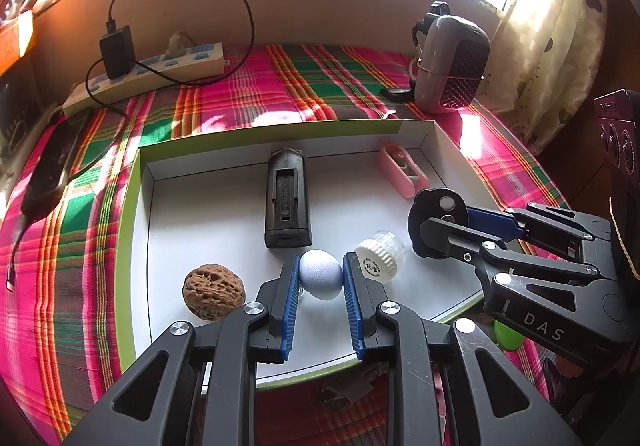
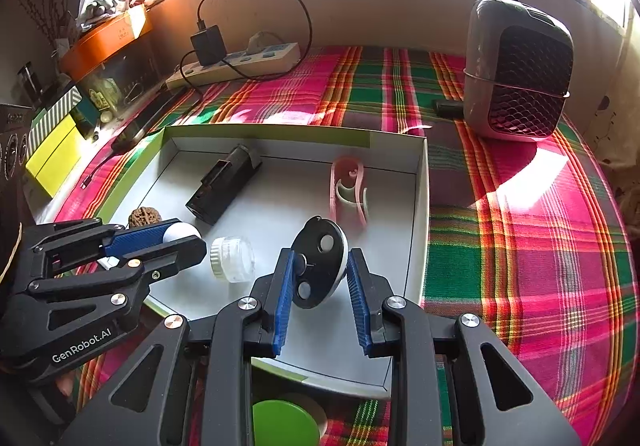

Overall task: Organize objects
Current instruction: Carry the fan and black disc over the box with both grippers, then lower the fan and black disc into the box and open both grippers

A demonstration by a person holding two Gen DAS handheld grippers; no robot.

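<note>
Both grippers were down inside a shallow white box [image 1: 144,206] with a green rim, which lay on a counter [image 1: 280,86] covered in a pink, green and orange plaid cloth.

The left gripper [image 1: 321,275] had its blue fingers [image 1: 291,286] pressed to either side of a small pale bluish-white ball [image 1: 320,273], holding it near the front of the box. From the right wrist view the same ball [image 2: 180,232] poked out past the tip of that gripper, at the left of the box.

The right gripper [image 2: 320,278] was clamped narrowly on a black disc with a white back [image 2: 318,262], tilted on edge between its fingers [image 2: 285,294], which touched the rim on both sides. It sat right of the ball, toward the right wall of the box.

Between the two grippers a small clear jar with a white ribbed cap [image 1: 380,256] lay on its side on the box floor, just right of the ball and untouched. A wrinkled walnut [image 1: 213,293] rested left of the left gripper. Further back lay a black oblong device [image 1: 287,198], and a pink clip-like holder [image 1: 402,170] sat near the far right corner.

Beyond the box, a power strip with a black charger [image 1: 152,70] lay far left, and a grey fan heater [image 1: 452,62] stood far right
</note>
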